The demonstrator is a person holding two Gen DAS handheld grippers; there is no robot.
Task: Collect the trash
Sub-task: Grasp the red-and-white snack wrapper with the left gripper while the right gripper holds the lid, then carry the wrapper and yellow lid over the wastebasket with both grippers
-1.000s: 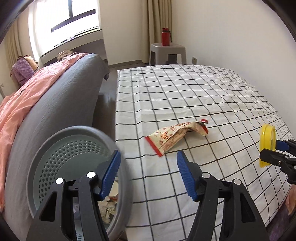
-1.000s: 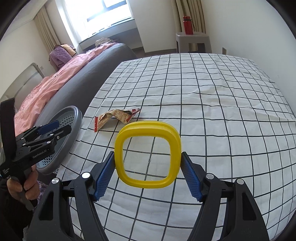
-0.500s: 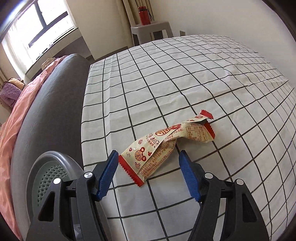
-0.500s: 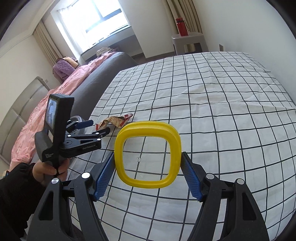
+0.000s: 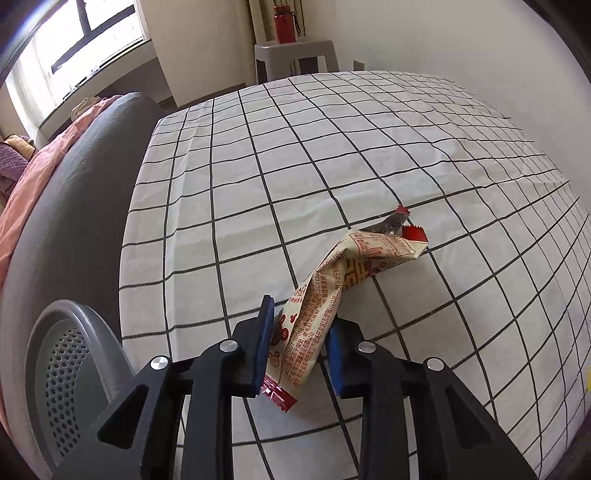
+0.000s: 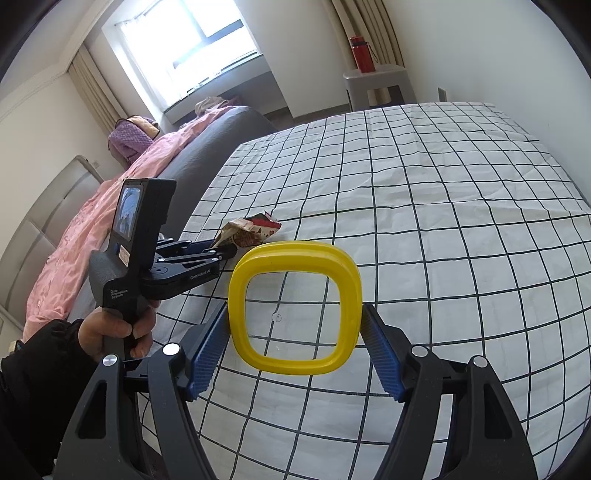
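Note:
A crumpled cream-and-red snack wrapper [image 5: 369,254] lies on the checked bedsheet [image 5: 332,147]. Its near end sits between the blue pads of my left gripper [image 5: 300,314], whose jaws are closing and press on it from both sides. The right wrist view shows that left gripper [image 6: 218,253] low over the sheet at the wrapper [image 6: 255,230], held by a person's hand [image 6: 110,332]. My right gripper [image 6: 293,314] is shut on a square yellow lid [image 6: 295,251] with a clear middle, held upright above the sheet.
A grey perforated bin [image 5: 55,354] stands at the bed's near left corner. Left of the bed lies a grey cover [image 5: 74,221] with a pink blanket [image 6: 92,221]. A red bottle [image 5: 284,24] stands on a grey stool [image 5: 295,51] at the far wall.
My left gripper came forward and down over the wrapper, then its jaws closed from wide open onto the wrapper's near end. The right gripper kept the yellow lid and barely moved.

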